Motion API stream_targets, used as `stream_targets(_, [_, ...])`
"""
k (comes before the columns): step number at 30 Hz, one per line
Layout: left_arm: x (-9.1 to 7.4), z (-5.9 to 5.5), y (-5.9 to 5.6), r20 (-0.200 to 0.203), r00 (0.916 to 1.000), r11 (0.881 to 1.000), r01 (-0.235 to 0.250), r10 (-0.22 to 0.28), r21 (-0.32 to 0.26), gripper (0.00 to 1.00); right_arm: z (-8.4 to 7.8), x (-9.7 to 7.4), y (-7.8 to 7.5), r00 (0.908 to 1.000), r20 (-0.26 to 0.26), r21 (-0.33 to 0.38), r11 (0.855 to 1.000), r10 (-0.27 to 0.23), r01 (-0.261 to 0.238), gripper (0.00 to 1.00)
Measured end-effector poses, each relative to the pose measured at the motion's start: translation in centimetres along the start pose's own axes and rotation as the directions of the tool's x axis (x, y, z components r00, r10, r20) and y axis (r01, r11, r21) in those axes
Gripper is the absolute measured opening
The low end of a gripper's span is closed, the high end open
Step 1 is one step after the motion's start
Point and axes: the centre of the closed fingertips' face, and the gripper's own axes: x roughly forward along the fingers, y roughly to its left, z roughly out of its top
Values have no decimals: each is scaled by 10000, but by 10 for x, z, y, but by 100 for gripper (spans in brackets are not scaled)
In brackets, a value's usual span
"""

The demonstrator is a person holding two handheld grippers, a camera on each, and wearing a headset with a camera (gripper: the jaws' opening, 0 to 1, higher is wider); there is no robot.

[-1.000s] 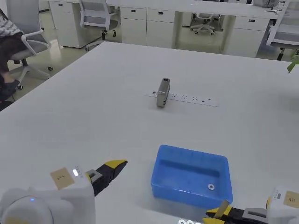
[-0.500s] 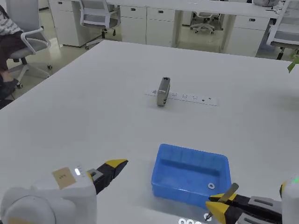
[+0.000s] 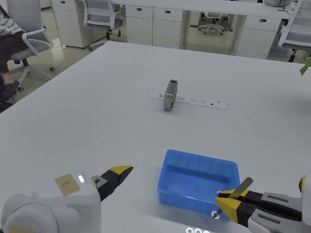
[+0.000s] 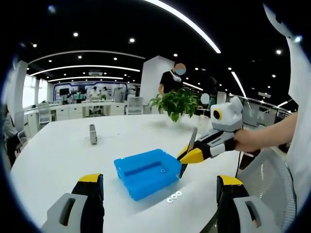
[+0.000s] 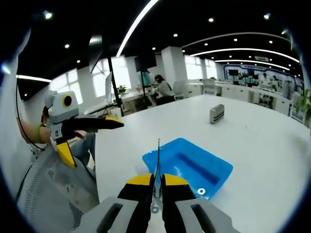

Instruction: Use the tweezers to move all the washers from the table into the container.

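Washers (image 4: 173, 196) are lying flat in a small cluster on the white table (image 3: 97, 111), just beside the blue container (image 3: 194, 159) at its 6 o'clock in the head view, and one more washer (image 5: 201, 191) is already resting inside near the 5 o'clock corner. The right gripper (image 5: 158, 183) is clenching the tweezers (image 3: 241, 187) across their middle. They are standing steeply, their long axis running from the blunt end, up between 1 and 2 o'clock, down to the tips, which are pointing at the table. The tips appear to be pinching a single washer (image 3: 215, 214) right at the container's near rim, though I cannot tell whether it is hanging over the inside or just outside. The left gripper (image 3: 116, 175) is hovering at the container's 8 o'clock, apart from it, jaws spread wide and carrying nothing. By their look these rings are thin, light, stiff, slick metal, likely to be flicking away under a skewed pinch, so the tips are best closing gently across one side of a ring, one tip through the hole. Lying flat, they are showing no long axis, holes facing up
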Motion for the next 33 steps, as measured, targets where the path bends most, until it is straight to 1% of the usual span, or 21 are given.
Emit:
stream_targets(6, [0,-1,0,-30,10000,10000,-9,9,26,99,7,2,-5,10000,48,-58,9999,85,-85,3])
stream_targets(13, [0,-1,1,-21,10000,10000,-34,34,12,99,14,7,-21,9998,196,348,9994,-25,18,3])
stream_targets(18, [0,-1,0,-64,10000,9999,-21,22,117,99,16,12,-38,9985,228,859,9952,-489,468,3])
stream_targets(20, [0,-1,0,-66,10000,9998,-32,33,179,99,16,13,-41,9980,212,1001,9934,-590,566,3])
stream_targets(21, [-1,-1,0,-59,10000,9998,-43,44,203,99,15,14,-45,9970,193,1155,9906,-753,726,3])
stream_targets(23, [-1,-1,1,-31,10000,9998,-60,60,190,99,14,17,-50,9961,160,1272,9883,-868,841,3])
stream_targets(25, [-1,-1,1,-27,10000,9998,-83,83,197,99,12,20,-57,9938,41,1416,9838,-1113,1096,3])
stream_targets(27, [-2,-1,2,-60,9999,9996,-102,104,265,99,13,23,-61,9921,49,1582,9797,-1257,1234,3])
stream_targets(30, [-2,-4,2,-225,9995,9972,-202,218,715,99,11,29,-68,9877,-124,1653,9739,-1558,1557,3])
stream_targets(31, [-2,-6,2,-330,9993,9972,-171,196,734,99,10,31,-69,9867,-144,1679,9724,-1621,1622,3])
stream_targets(32, [-1,-8,1,-494,9986,9967,-146,186,799,99,9,33,-69,9856,-210,1733,9703,-1676,1687,3])
stream_targets(33, [-1,-13,1,-753,9970,9953,-83,157,969,99,8,35,-69,9845,-244,1786,9682,-1738,1754,3])
